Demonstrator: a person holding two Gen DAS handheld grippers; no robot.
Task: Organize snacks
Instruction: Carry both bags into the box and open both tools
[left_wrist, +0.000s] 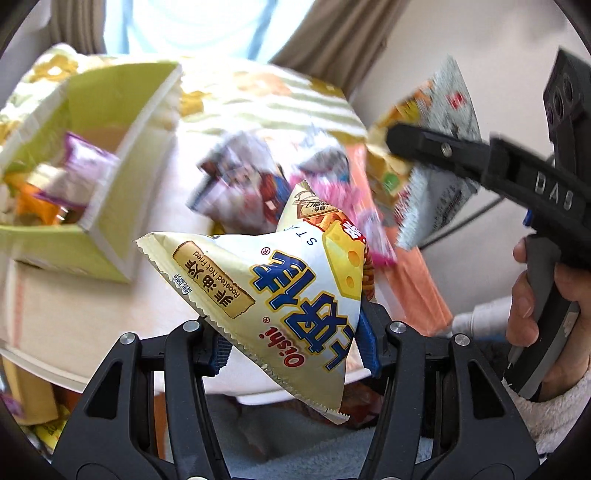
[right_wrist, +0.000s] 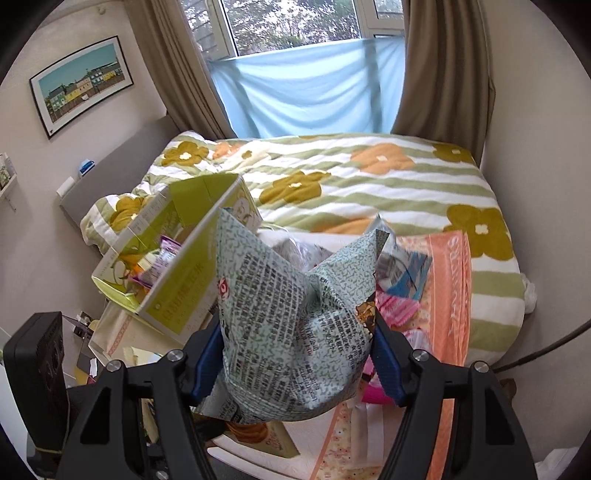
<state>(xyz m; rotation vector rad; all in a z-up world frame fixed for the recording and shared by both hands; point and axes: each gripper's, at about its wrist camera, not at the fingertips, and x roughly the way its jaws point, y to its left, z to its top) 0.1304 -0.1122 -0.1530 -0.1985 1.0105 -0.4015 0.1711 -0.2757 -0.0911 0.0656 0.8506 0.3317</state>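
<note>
Left gripper fingers clamp cheese snack bag; right gripper fingers clamp green printed bag.

Loose packets behind the cheese bag are motion-blurred, their labels unreadable. The green box is partly hidden by the printed bag.

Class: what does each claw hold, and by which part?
Left claw grips the cream Oishi snack bag near its lower body. Right claw grips the pale green printed snack bag across its lower half.
</note>
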